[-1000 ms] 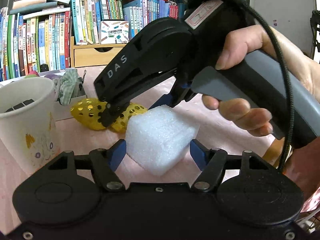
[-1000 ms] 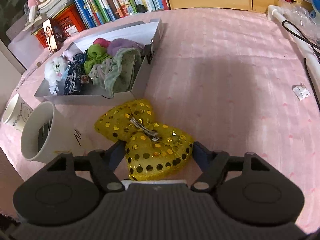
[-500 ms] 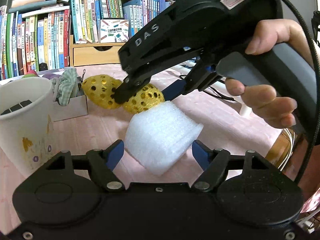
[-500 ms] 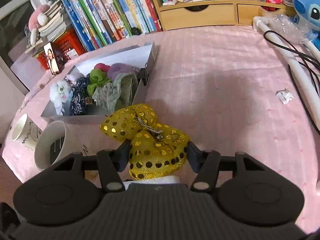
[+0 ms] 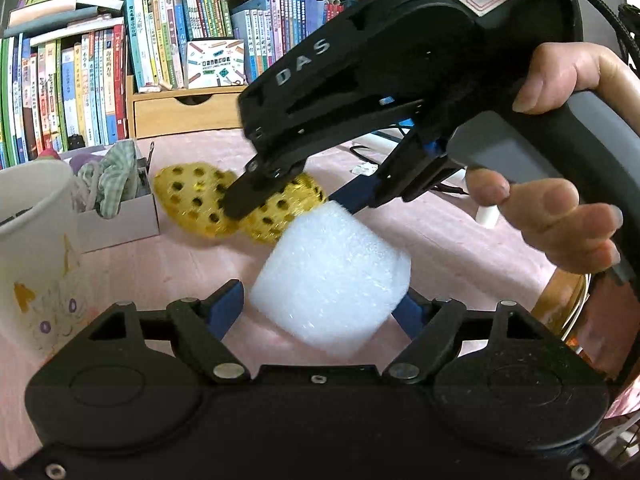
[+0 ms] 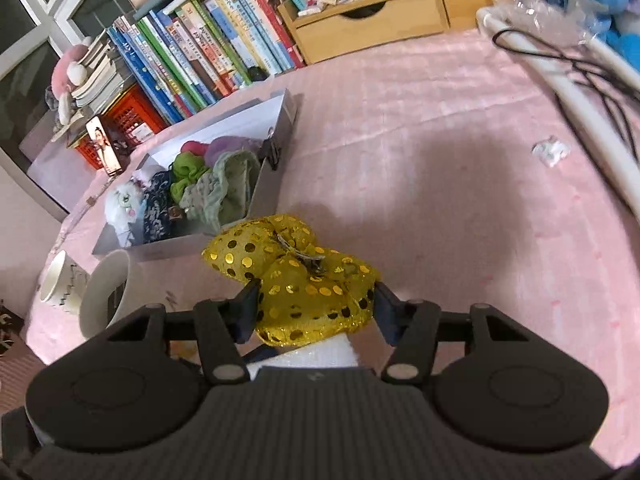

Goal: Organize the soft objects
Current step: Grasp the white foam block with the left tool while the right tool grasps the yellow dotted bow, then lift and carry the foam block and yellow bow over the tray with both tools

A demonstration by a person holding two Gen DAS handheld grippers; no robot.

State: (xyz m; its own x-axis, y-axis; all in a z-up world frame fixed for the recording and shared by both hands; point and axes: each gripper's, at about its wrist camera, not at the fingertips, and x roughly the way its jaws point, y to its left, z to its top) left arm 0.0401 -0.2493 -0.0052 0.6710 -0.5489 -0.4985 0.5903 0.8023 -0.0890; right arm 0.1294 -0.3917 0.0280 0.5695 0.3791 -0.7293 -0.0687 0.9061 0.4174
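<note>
My right gripper (image 6: 316, 304) is shut on a yellow sequined bow (image 6: 296, 280) and holds it above the pink tablecloth, just right of the grey box (image 6: 264, 200) of soft cloth items. In the left wrist view the bow (image 5: 192, 200) hangs from the right gripper (image 5: 280, 200) beside the box (image 5: 120, 220). My left gripper (image 5: 320, 308) is shut on a white foam block (image 5: 332, 280) and holds it off the table, below the right gripper.
A white paper cup (image 5: 36, 248) stands at the left, also seen in the right wrist view (image 6: 108, 296), with a second cup (image 6: 60, 284) beyond it. Books and a wooden drawer unit (image 6: 368, 20) line the back. Cables and a white tube (image 6: 560, 76) lie at the right.
The right gripper has lifted the bow off the table and carried it up and toward the box. The left gripper has raised the foam block slightly.
</note>
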